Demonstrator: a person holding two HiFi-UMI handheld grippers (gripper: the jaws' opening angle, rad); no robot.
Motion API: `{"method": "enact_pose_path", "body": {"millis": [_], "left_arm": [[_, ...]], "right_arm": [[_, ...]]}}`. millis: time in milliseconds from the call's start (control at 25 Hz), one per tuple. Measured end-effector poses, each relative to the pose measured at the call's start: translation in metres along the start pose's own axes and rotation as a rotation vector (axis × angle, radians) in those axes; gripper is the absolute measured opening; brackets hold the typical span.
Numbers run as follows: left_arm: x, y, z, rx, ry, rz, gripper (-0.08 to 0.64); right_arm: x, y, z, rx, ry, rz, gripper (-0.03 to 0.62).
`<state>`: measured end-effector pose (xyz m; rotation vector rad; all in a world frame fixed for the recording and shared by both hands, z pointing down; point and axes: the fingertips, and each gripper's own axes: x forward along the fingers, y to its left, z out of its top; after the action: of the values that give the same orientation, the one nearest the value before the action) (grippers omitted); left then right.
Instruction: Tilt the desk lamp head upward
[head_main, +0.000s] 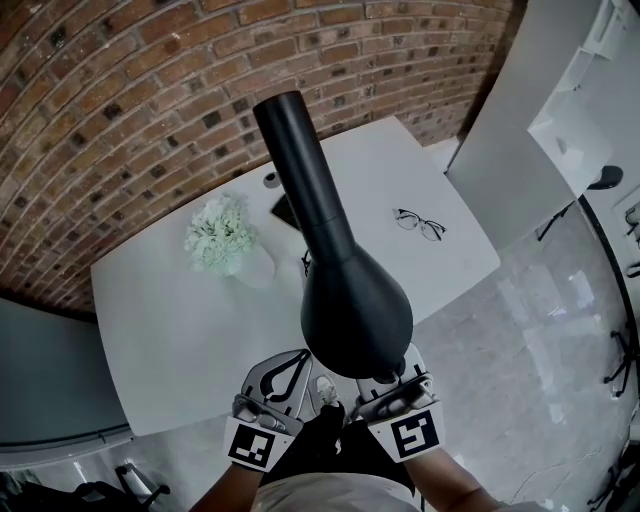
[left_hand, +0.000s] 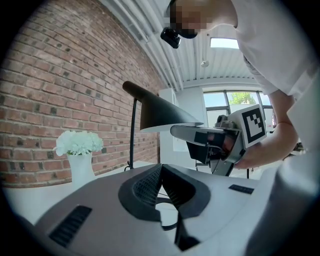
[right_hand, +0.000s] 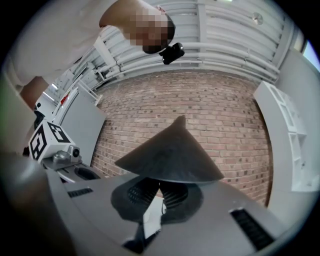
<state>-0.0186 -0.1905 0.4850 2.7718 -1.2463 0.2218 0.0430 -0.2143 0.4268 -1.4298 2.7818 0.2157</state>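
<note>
Lamp head: the black cone-shaped lamp head (head_main: 355, 310) fills the middle of the head view, its wide mouth at 6 o'clock and its narrow neck running up toward 11 o'clock. In the left gripper view the lamp head (left_hand: 160, 112) hangs over the counter's near edge, its rim close to level.

Lamp stem: the thin dark lamp stem (left_hand: 132, 132) rises from the counter, at 9 o'clock of the shade.

Right claw: the right claw (right_hand: 160, 182) has its two ribbed jaws drawn together with nothing between them. The tips sit right under the shade's rim (right_hand: 170, 155) and seem to touch it. From the left gripper view, the right claw (left_hand: 182, 132) reaches in at 3 o'clock, directly below the rim. In the head view the right claw (head_main: 388, 382) is partly covered by the shade.

Left claw: the left claw (left_hand: 160, 167) is closed tip to tip and empty. It lies beside the right one at 7 o'clock of the shade (head_main: 303, 355), clear of the lamp.

Counter: the white counter (head_main: 180, 340) stands against a brick wall (head_main: 120, 100).

Vase: a white vase (head_main: 222, 235) of pale flowers stands at 9 o'clock of the lamp's neck, apart from it.

Glasses: a pair of glasses (head_main: 419, 224) lies at 3 o'clock of the neck, well apart from the vase.
</note>
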Motion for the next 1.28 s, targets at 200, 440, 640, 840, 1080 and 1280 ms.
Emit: {"method": "enact_pose_path", "body": {"millis": [200, 440, 640, 840, 1080, 1280], "left_arm": [[-0.002, -0.006, 0.013, -0.011, -0.046, 0.019, 0.006], [-0.015, -0.018, 0.032, -0.018, -0.073, 0.039, 0.006], [-0.030, -0.013, 0.041, -0.019, -0.092, 0.085, 0.006], [-0.035, -0.013, 0.051, -0.023, -0.131, 0.097, 0.006], [-0.044, -0.013, 0.065, -0.032, -0.166, 0.117, 0.006], [-0.052, -0.015, 0.071, -0.026, -0.177, 0.127, 0.006]], "right_arm": [[-0.011, 0.007, 0.020, -0.031, -0.005, 0.026, 0.015], [-0.019, 0.011, 0.040, -0.040, -0.015, 0.040, 0.015], [-0.026, 0.018, 0.058, -0.062, -0.024, 0.064, 0.015], [-0.026, 0.024, 0.086, -0.118, -0.068, 0.088, 0.015], [-0.029, 0.026, 0.101, -0.111, -0.072, 0.081, 0.015], [-0.033, 0.025, 0.108, -0.128, -0.067, 0.079, 0.015]]}}
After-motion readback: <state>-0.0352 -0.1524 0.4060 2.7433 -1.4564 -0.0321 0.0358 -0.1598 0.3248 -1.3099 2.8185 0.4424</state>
